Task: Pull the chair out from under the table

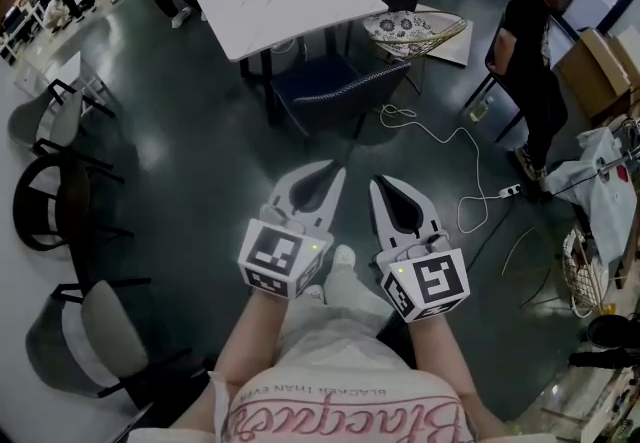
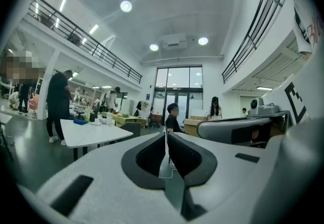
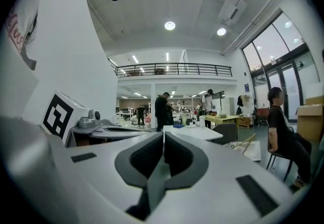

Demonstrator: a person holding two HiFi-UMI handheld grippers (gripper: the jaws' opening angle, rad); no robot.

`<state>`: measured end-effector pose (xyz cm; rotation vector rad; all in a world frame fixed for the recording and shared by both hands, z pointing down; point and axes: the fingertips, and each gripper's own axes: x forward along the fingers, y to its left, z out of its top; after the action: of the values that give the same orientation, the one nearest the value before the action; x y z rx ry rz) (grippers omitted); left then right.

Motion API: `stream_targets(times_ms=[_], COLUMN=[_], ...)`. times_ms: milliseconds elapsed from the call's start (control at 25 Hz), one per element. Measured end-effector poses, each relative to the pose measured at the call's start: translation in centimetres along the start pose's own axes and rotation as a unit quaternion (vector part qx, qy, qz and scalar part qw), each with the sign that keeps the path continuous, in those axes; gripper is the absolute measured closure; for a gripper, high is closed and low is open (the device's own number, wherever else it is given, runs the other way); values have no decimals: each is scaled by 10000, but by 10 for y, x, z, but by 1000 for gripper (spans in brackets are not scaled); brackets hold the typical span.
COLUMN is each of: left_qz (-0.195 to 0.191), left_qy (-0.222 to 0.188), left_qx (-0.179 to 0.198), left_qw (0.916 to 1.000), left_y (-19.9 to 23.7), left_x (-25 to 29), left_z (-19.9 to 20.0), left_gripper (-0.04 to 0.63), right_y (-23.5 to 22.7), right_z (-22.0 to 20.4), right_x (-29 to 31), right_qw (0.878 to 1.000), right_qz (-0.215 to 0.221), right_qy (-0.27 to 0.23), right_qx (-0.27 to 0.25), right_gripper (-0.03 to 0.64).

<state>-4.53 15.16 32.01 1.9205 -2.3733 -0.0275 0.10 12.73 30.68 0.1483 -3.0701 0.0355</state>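
Facing the white rectangular table (image 1: 300, 11) at twelve o'clock, the person holds the left gripper (image 1: 325, 176) and right gripper (image 1: 385, 189) with jaws closed on nothing. The dark blue padded chair (image 1: 338, 83) sits tucked under its near edge, untouched; all pulling is left.

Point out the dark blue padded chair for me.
In the head view the dark blue padded chair sits upper centre, tucked at the near edge of the white rectangular table, left of the patterned round seat.
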Motion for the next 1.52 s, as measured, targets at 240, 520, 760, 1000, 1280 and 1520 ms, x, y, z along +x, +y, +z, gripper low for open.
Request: stream_targets(times_ms=[240, 520, 760, 1000, 1280, 1520], left_qz=[-54, -72, -64, -50, -201, -613], left_qy=[136, 244, 345, 415, 711, 953], left_qx=[7, -60, -144, -4, 126, 190], left_qw=[9999, 9997, 9993, 9991, 9972, 9934], left_y=[32, 66, 100, 120, 144, 180], left_x=[60, 144, 215, 278, 326, 367], left_z=[-2, -5, -8, 0, -12, -29], left_gripper=[580, 580, 580, 580, 580, 580], right_y=[-46, -115, -175, -233, -275, -304], right_z=[-2, -1, -7, -11, -49, -79], right_x=[56, 121, 173, 207, 245, 280], right_qw=[9999, 9996, 9988, 9979, 9896, 9794], right_qz=[38, 118, 131, 70, -198, -774], right_qy=[88, 175, 293, 409, 1050, 1293], right_qx=[96, 208, 369, 491, 960, 1345], right_gripper=[611, 611, 611, 609, 440, 440])
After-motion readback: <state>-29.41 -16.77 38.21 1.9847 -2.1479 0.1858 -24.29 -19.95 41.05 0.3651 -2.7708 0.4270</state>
